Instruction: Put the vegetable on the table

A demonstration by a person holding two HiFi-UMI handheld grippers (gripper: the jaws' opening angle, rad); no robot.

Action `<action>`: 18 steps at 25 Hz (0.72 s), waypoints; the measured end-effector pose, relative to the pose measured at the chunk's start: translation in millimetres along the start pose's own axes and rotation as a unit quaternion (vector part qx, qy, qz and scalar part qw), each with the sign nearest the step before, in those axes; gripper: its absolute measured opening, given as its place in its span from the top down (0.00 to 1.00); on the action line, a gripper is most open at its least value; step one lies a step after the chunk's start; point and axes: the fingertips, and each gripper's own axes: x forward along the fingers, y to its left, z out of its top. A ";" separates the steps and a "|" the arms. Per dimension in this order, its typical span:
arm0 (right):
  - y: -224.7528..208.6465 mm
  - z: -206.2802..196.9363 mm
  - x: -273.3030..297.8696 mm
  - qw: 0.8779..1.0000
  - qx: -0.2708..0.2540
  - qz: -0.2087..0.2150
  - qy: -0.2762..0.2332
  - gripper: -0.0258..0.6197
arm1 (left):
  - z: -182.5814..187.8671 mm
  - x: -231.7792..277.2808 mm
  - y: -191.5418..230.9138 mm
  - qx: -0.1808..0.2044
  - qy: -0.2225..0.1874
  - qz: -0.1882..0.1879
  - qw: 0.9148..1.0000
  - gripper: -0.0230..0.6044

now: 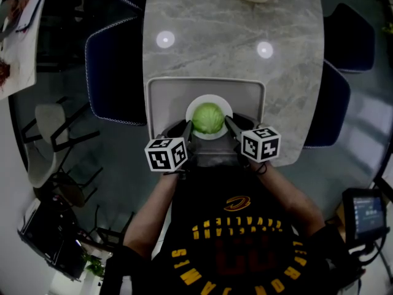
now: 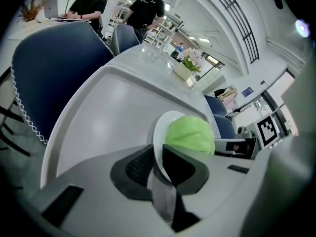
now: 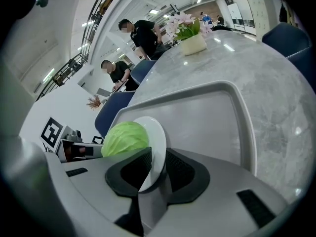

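Both the left gripper (image 2: 157,156) and right gripper (image 3: 153,164) clamp fingers on the plate (image 1: 209,98) rim, cabbage (image 1: 208,118) between.

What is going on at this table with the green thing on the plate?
A person holds a hand-held gripper in each hand. The left hand-held gripper and the right hand-held gripper are clamped on opposite edges of a white plate carrying a green cabbage. The plate is over a grey tray at the near end of the marble table; whether it rests on the tray or is lifted is unclear.
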 end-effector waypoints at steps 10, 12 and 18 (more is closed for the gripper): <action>-9.5 5.8 1.8 1.000 0.016 0.006 -0.007 0.87 | 0.3 5.4 2.1 -0.052 0.009 -0.023 0.998 0.89; -11.3 5.3 2.1 1.000 0.020 0.009 -0.006 0.87 | 0.9 8.6 2.2 -0.071 0.008 -0.030 0.997 0.89; -15.5 1.2 1.8 0.998 0.054 0.023 -0.001 0.88 | -2.1 12.3 -1.0 -0.106 0.021 -0.055 0.993 0.90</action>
